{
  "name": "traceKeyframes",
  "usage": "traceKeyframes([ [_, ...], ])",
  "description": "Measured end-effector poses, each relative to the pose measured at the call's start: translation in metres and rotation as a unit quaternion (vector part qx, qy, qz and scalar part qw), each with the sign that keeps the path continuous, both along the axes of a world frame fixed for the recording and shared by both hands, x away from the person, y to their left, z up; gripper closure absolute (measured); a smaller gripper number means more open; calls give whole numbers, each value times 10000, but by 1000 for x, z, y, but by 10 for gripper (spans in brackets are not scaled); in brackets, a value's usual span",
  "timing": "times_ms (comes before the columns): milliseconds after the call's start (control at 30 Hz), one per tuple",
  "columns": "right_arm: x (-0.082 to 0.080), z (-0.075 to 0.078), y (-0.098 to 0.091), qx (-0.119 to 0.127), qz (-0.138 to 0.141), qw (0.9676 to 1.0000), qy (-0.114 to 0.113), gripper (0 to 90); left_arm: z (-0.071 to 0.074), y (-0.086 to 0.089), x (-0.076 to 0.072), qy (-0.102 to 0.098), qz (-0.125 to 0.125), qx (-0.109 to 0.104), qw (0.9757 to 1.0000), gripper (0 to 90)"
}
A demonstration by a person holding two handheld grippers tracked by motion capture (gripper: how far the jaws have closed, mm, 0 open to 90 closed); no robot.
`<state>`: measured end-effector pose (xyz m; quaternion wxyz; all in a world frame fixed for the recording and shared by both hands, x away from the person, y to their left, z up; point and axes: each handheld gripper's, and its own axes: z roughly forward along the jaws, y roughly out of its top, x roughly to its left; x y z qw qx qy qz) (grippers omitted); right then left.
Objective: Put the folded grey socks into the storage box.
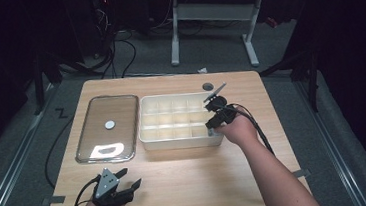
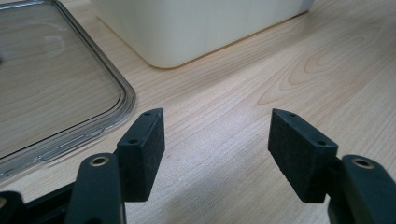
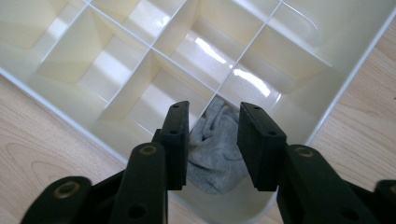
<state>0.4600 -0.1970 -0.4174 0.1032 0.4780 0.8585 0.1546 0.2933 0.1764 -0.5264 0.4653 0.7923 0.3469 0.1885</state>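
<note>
Grey cloth [image 3: 215,149] lies in the divided box's [image 3: 51,98] corner compartment, between the right gripper's [image 3: 214,140] part-open jaws.

left tongs [image 1: 127,182]: black, grey triangular plate, black cable | right tongs [image 3: 212,140]: black, brass-coloured rivets, screw holes

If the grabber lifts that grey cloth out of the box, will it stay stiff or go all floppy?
Probably floppy: the grey cloth lies crumpled in soft folds in a corner compartment of the box. It likely weighs little and would droop from the right gripper, whose jaws stand either side of it. It shouldn't slip much.
</note>
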Motion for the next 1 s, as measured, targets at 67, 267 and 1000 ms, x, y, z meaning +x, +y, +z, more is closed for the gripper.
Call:
traceKeyframes([
  [67, -7, 1, 1, -47, -17, 9999, -157, 601, 0, 0, -1, -11, 12, -5, 10000, 369],
  [267, -27, 6, -5, 524, -222, 9966, -592, 484, -1, 3, -4, 18, 15, -14, 10000, 373],
  [1000, -116, -55, -45, 1457, -450, 9750, -1619, 290, -3, 1, -2, 29, 128, -82, 9999, 349],
])
